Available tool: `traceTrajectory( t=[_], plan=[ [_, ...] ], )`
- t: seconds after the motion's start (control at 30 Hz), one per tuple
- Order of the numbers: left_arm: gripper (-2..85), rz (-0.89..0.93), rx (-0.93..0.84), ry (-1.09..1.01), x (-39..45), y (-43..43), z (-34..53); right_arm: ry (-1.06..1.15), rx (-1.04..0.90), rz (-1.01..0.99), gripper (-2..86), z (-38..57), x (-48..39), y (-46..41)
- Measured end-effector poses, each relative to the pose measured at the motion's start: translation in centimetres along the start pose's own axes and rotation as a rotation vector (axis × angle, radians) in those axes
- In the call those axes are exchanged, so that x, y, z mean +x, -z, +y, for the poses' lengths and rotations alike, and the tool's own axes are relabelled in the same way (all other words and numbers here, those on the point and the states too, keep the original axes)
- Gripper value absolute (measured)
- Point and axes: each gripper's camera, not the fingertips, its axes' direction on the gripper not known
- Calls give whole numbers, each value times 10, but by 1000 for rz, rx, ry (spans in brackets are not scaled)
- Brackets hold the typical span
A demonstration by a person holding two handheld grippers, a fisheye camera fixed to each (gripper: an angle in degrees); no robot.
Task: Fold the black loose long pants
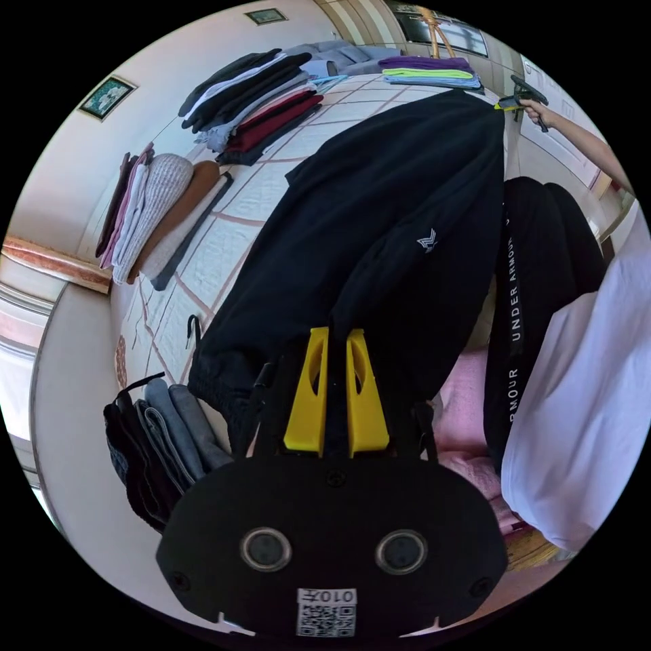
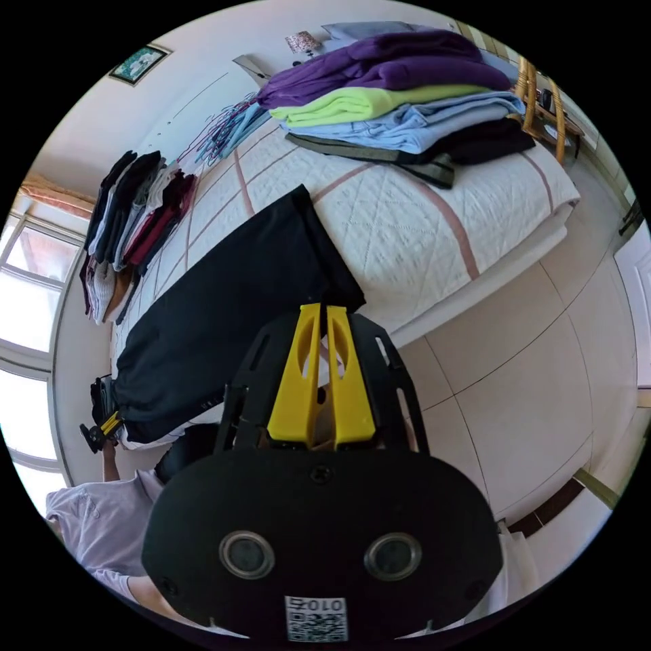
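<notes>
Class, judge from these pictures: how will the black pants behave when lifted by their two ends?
The black pants probably sag limply: they drape between the left gripper and right gripper. Likely light; two pinches seem to hold them.

Both pictures are bright with daylight. In the right gripper view the light comes in from a window (image 2: 30,325) far off to the left of the right gripper (image 2: 324,313), and the glass is so bright it looks all white. The white bed cover (image 2: 420,230) ahead of the gripper glows softly with hardly any shadows. The black pants (image 1: 400,224) ahead of the left gripper (image 1: 337,337) are so dark that their folds are hard to see. Both pictures are round with black corners. Straight lines bend near the edges, like the floor tiles (image 2: 542,366) to the right. Things look sharp in the middle and a bit soft near the rim.
</notes>
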Motion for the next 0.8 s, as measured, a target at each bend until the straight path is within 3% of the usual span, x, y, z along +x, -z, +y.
traceTrajectory(
  t=[0.2, 0.57, 0.7, 0.8],
  plan=[
    [37, -15, 0, -14, 8, 19, -7, 46, 119, 4, 38, 1, -15, 7],
    [56, -6, 0, -10, 13, 44, -4, -15, 64, 72, 36, -2, -28, -27],
    [59, 9, 10, -15, 7, 57, 3, -106, 189, 158, 38, 19, -34, -8],
    [63, -9, 21, -24, 8, 71, 11, 3, 280, 157, 39, 39, -77, 4]
  ],
)
